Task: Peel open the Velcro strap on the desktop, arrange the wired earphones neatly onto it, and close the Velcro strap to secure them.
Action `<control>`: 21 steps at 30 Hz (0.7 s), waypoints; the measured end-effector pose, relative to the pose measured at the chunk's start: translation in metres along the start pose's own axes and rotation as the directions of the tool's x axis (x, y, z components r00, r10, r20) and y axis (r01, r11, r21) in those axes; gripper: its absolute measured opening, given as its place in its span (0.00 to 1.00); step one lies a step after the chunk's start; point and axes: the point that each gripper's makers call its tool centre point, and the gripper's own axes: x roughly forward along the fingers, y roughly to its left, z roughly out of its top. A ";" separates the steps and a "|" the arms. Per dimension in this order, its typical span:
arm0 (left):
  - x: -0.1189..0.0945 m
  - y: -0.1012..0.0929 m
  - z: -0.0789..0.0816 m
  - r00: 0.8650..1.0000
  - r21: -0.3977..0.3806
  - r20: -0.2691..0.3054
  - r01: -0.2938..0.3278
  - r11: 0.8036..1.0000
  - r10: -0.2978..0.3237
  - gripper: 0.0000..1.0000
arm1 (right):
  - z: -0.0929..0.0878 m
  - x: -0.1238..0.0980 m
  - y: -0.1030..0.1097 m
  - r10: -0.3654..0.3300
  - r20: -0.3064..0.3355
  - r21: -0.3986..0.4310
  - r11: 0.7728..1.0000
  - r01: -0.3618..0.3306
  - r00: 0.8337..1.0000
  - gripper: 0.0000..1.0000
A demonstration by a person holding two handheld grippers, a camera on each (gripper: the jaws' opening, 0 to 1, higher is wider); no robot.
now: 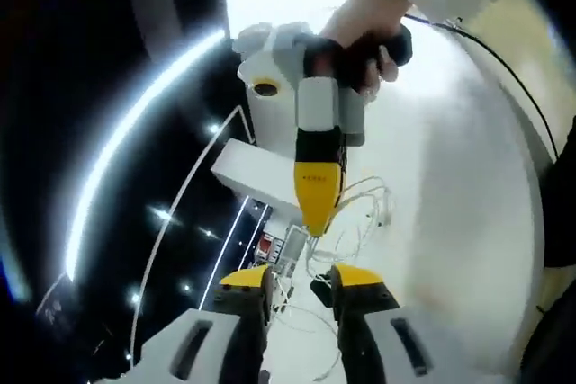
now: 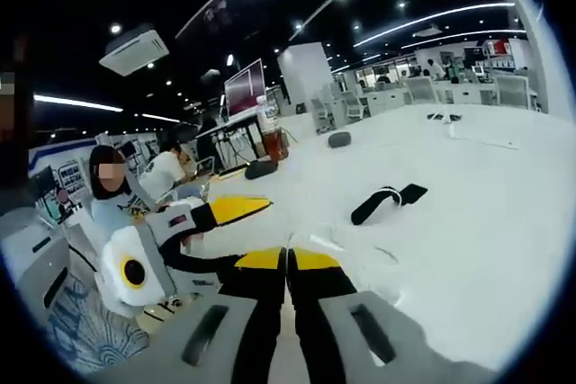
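Note:
The white earphone cable [image 1: 364,209] lies in loose loops on the white desk [image 1: 450,186]. My right gripper [image 1: 317,220], held by a hand, points down at the loops, and strands gather at its tip. In the right gripper view its jaws [image 2: 288,260] are pressed together, with a thin white strand [image 2: 346,245] leading away from the tips. My left gripper [image 1: 301,281] stands open just short of the loops, with strands running between its jaws. It enters the right gripper view as the left gripper [image 2: 241,233]. The black Velcro strap [image 2: 382,202] lies flat further out on the desk.
Two dark rounded objects [image 2: 339,139] [image 2: 261,168] and a bottle [image 2: 266,116] stand at the desk's far end. People sit beyond the desk's left edge [image 2: 166,173]. A white box [image 1: 256,173] sits by the desk edge near a small carton [image 1: 290,245].

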 end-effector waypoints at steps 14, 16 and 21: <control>0.013 -0.006 -0.003 0.999 0.080 0.039 0.014 0.997 -0.017 0.20 | -0.010 0.008 0.008 0.032 -0.069 -0.005 0.999 -0.032 0.997 0.04; 0.013 -0.008 -0.001 0.999 0.077 0.044 0.022 0.997 -0.025 0.20 | -0.013 0.009 0.008 0.035 -0.079 -0.003 0.999 -0.035 0.996 0.04; 0.013 -0.011 0.000 0.998 0.108 0.047 0.031 0.994 -0.037 0.15 | -0.014 0.008 0.008 0.038 -0.084 0.002 0.999 -0.038 0.996 0.04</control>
